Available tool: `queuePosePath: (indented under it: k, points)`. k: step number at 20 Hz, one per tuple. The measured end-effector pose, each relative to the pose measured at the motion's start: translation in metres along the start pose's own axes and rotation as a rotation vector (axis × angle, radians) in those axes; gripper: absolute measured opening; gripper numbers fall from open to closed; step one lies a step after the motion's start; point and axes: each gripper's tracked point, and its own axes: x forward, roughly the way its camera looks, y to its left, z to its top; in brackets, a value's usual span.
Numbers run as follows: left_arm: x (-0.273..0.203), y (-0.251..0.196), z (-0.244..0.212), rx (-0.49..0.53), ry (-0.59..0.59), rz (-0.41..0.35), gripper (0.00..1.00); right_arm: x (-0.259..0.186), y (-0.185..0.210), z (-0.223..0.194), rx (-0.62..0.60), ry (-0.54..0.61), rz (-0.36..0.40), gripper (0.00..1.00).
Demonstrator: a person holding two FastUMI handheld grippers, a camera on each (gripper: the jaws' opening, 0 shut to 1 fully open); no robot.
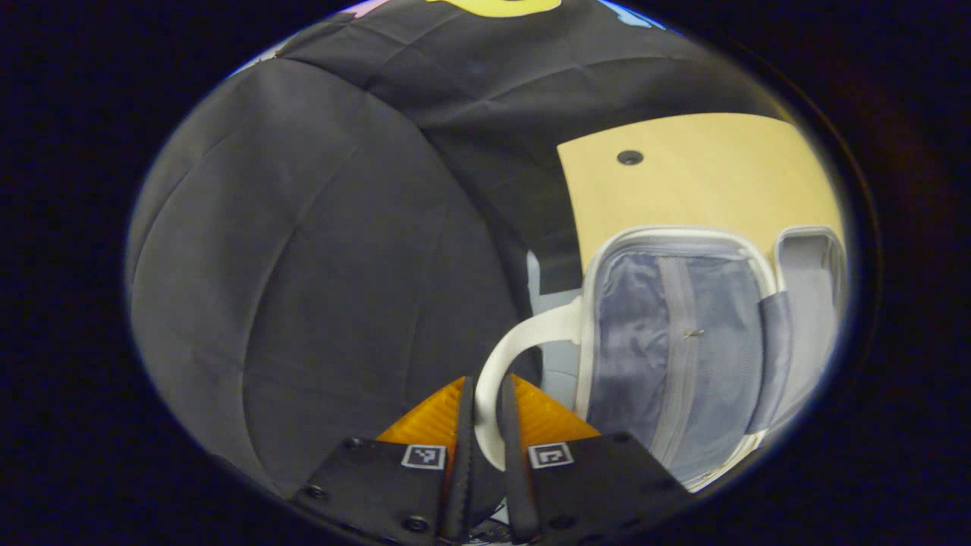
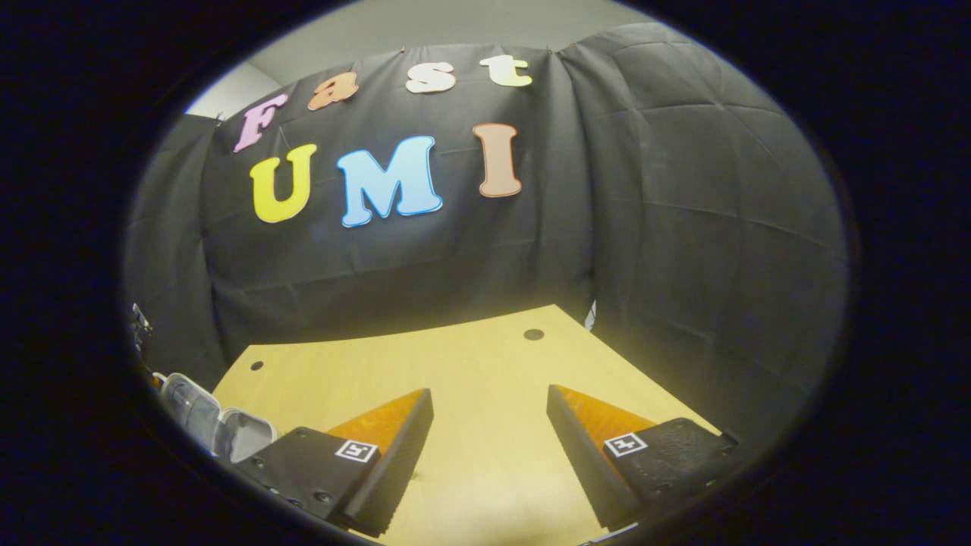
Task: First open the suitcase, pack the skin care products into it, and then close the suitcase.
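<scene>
In the left gripper view the left tool is seen at the bottom centre of the frame, its fingers drawn narrow and pressed on either side of the white handle of the suitcase. The suitcase lies open at the lower right of that frame on the desk, one lined half with a zipped mesh pocket turned toward the camera and the second half at the far right edge. The case is judged light and fairly stiff at its rim, while the lining looks soft and slack; the curved handle is judged the firmest place to be held, though its smooth surface may slip if it is pulled sideways. In the right gripper view the right tool is held wide open over bare desk at the bottom of the frame, with nothing between its fingers, and a part of the suitcase is glimpsed at the lower left edge. The skin care products cannot be made out in either view. The near edge of the suitcase is cut off, and what lies inside the mesh pocket cannot be told.
</scene>
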Motion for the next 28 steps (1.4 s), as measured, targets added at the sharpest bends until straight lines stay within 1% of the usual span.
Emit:
queuePosePath:
  k: [1, 2, 4, 5, 6, 7, 8, 11, 12, 13, 14, 17, 21, 23, 25, 26, 28]
  points:
    - [-0.003, -0.004, -0.001, -0.003, -0.002, -0.01, 0.28, 0.0, 0.001, 0.0, -0.005, 0.002, 0.005, 0.92]
    - [-0.002, -0.008, 0.0, -0.006, -0.025, -0.019, 0.34, 0.002, 0.002, -0.001, -0.012, 0.004, 0.008, 0.93]
    - [-0.013, -0.016, 0.007, -0.016, -0.056, -0.037, 0.65, 0.009, 0.011, -0.002, -0.021, 0.016, 0.025, 0.93]
    - [-0.022, -0.02, 0.014, -0.01, -0.083, -0.038, 0.62, 0.011, 0.019, -0.003, -0.025, 0.028, 0.04, 0.93]
    - [-0.034, -0.027, 0.022, -0.001, -0.118, -0.045, 0.84, 0.012, 0.025, -0.009, -0.035, 0.039, 0.06, 0.93]
    - [-0.05, -0.041, 0.033, 0.006, -0.166, -0.075, 0.84, 0.011, 0.032, -0.012, -0.052, 0.05, 0.08, 0.93]
    - [-0.074, -0.058, 0.05, 0.008, -0.224, -0.124, 0.84, 0.011, 0.036, -0.016, -0.071, 0.06, 0.098, 0.93]
    - [-0.14, -0.128, 0.086, 0.007, -0.358, -0.262, 0.84, 0.007, 0.054, -0.028, -0.109, 0.088, 0.166, 0.93]
    - [-0.159, -0.151, 0.094, 0.014, -0.398, -0.296, 0.89, 0.006, 0.061, -0.032, -0.118, 0.097, 0.192, 0.93]
    - [-0.174, -0.174, 0.1, 0.027, -0.431, -0.331, 0.85, 0.004, 0.066, -0.036, -0.129, 0.108, 0.211, 0.93]
    - [-0.195, -0.201, 0.107, 0.035, -0.459, -0.368, 0.91, 0.003, 0.068, -0.041, -0.141, 0.12, 0.226, 0.93]
    - [-0.239, -0.279, 0.115, 0.044, -0.538, -0.507, 0.91, -0.001, 0.072, -0.054, -0.161, 0.157, 0.261, 0.93]
    - [-0.284, -0.358, 0.134, 0.009, -0.591, -0.696, 0.91, -0.006, 0.075, -0.065, -0.163, 0.193, 0.293, 0.93]
    - [-0.302, -0.398, 0.138, -0.025, -0.592, -0.784, 0.91, -0.007, 0.075, -0.07, -0.168, 0.206, 0.304, 0.93]
    - [-0.321, -0.442, 0.139, -0.034, -0.572, -0.878, 0.91, -0.009, 0.076, -0.074, -0.177, 0.219, 0.318, 0.93]
    - [-0.33, -0.459, 0.14, -0.024, -0.571, -0.899, 0.91, -0.009, 0.077, -0.077, -0.183, 0.226, 0.323, 0.93]
    - [-0.341, -0.489, 0.14, 0.009, -0.565, -0.916, 0.95, -0.01, 0.075, -0.077, -0.187, 0.232, 0.329, 0.93]
